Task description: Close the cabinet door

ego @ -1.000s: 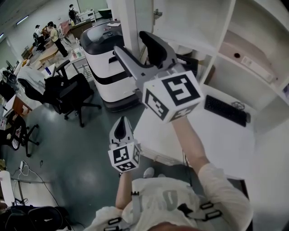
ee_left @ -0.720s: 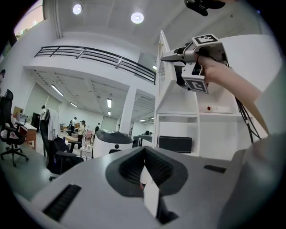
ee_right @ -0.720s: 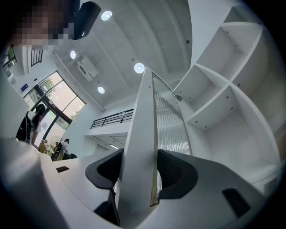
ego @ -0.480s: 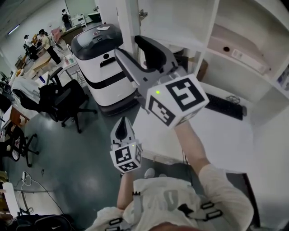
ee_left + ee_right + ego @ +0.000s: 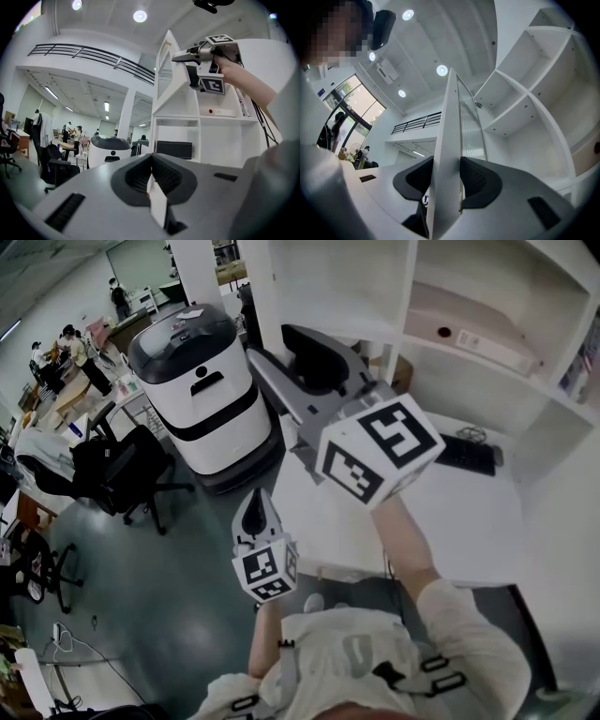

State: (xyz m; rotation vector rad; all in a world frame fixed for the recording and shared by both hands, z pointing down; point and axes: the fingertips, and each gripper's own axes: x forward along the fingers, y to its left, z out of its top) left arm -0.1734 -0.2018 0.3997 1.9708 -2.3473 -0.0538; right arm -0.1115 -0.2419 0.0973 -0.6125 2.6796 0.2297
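Raised right gripper (image 5: 278, 345) closing around door (image 5: 446, 140)

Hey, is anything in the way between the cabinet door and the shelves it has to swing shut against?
Nothing visible. The right gripper has just been closing its jaws on the edge of the cabinet door, and the space across to the open shelves shows no obstruction in the right gripper view.

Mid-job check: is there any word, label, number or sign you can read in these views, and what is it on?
No text is legible in any view.
Big marker cube and small marker cube: square black-and-white codes, not words.
Flat white box on the shelf: the label is too small to read.
White machine on the floor: a round dark mark, no legible print.
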